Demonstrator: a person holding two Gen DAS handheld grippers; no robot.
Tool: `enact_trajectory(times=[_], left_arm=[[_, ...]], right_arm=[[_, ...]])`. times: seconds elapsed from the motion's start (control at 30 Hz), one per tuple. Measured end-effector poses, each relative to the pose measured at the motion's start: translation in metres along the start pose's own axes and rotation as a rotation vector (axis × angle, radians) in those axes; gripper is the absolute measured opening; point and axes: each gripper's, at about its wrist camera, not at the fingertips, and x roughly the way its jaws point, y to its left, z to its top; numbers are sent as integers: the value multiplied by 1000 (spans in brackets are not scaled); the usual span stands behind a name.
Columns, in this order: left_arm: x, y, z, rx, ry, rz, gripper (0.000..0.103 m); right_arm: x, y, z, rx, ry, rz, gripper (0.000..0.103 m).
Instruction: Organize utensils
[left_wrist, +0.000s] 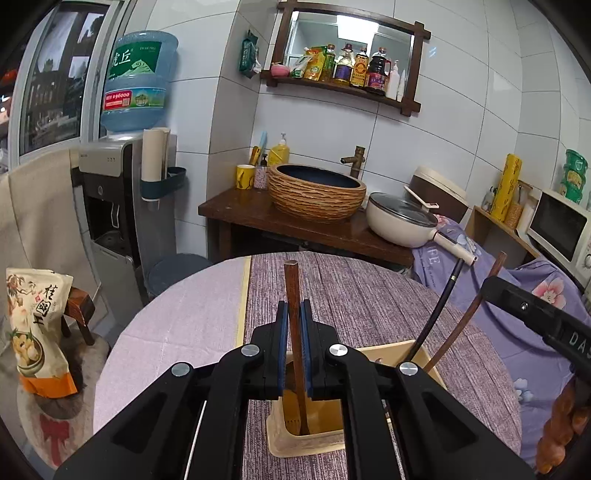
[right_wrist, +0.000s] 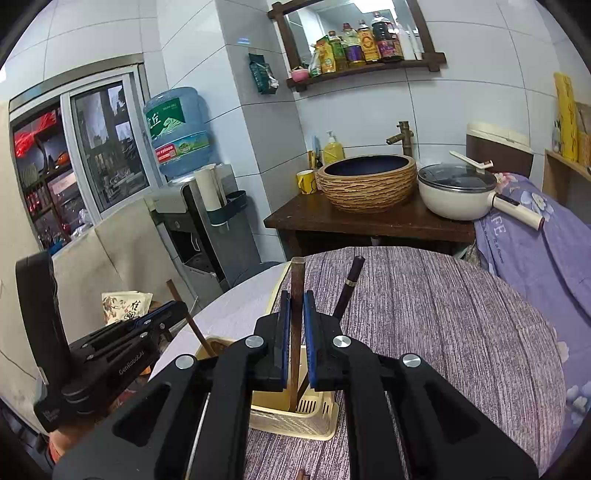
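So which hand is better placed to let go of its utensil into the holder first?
Left, narrowly: the left gripper's wooden utensil visibly ends deep inside the holder. The right gripper's wooden stick enters it too, but its end hides behind the rim.

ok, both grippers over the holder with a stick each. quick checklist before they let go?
1. Left gripper shut on its brown wooden utensil: ok.
2. Right gripper shut on its own brown utensil: ok.
3. Left utensil's lower end inside the cream utensil holder: ok, it reaches down into the compartment.
4. Right utensil's lower end inside the holder: ok, it enters beside the slotted wall.
5. Lower ends resting on the holder's floor: cannot tell, hidden by the walls.
6. Holder upright on the purple tablecloth, black-handled utensil already in it and clear of the right gripper: ok.
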Motion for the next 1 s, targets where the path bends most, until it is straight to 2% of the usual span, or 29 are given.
enact_trajectory(times=[0.1, 0.13, 0.17, 0.2, 0.23, 0.27, 0.3, 0.53, 0.67, 0.87, 1.0], left_arm=[[1, 1, 0, -10, 4, 0, 10], [2, 1, 0, -11, 5, -3, 22], [1, 2, -1, -13, -1, -3, 39], [-2, 3, -2, -21, -16, 3, 47], [-6, 5, -4, -32, -37, 4, 57], [-10, 6, -6, -39, -53, 0, 59], [-13, 7, -8, -42, -62, -4, 61], [-40, 6, -34, 3, -88, 23, 83], [-44, 9, -59, 35, -36, 44, 86], [-36, 22, -109, 54, 104, 80, 86], [-29, 31, -141, 48, 202, 77, 78]], right_arm=[[2, -5, -2, 5, -12, -11, 8], [3, -5, -2, 0, -10, -14, 8], [3, -5, -4, -7, -7, -19, 9], [2, -5, -6, -18, -12, -32, 13], [0, -4, -8, -28, -22, -45, 25], [-2, -4, -10, -34, -35, -51, 35], [-6, -4, -14, -34, -56, -54, 51], [-25, 1, -45, -107, -60, -107, 53], [-27, 4, -74, -147, 13, -122, 53], [-20, -1, -130, -162, 152, -138, 53], [-17, -4, -170, -179, 228, -167, 53]])
